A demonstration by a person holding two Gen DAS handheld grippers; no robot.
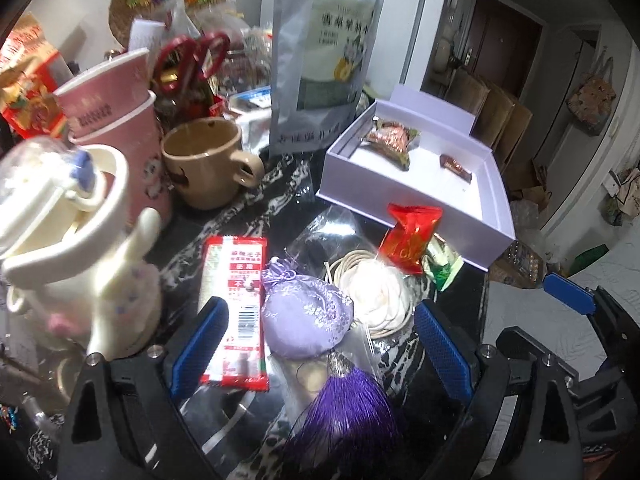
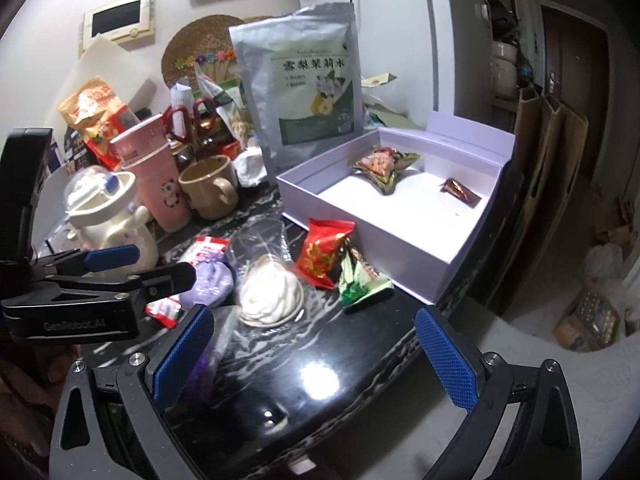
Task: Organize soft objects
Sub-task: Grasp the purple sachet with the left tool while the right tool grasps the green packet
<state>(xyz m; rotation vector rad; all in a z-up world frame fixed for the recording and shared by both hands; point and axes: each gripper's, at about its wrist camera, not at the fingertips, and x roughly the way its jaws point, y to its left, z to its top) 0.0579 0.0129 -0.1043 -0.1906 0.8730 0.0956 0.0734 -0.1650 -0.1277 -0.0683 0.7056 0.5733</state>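
A purple sachet point(image 1: 306, 314) with a tassel point(image 1: 344, 408) lies between the open fingers of my left gripper point(image 1: 320, 348), beside a red-and-white snack packet point(image 1: 236, 308). A white flower in clear wrap point(image 1: 378, 294), a red candy bag point(image 1: 412, 236) and a green packet point(image 1: 442, 264) lie beyond. The lavender box point(image 1: 480, 236) holds two wrapped snacks point(image 1: 392, 140). My right gripper point(image 2: 316, 352) is open and empty above the dark table, short of the flower point(image 2: 272, 294), red bag point(image 2: 324, 252) and green packet point(image 2: 360, 280). The left gripper point(image 2: 132, 268) shows over the sachet point(image 2: 208, 284).
A cream bunny bottle point(image 1: 76, 248), pink cups point(image 1: 120, 128), tan mug point(image 1: 204, 160) and silver pouch point(image 1: 324, 52) crowd the left and back. The table edge point(image 2: 452, 312) runs at the right, with cardboard and floor clutter beyond.
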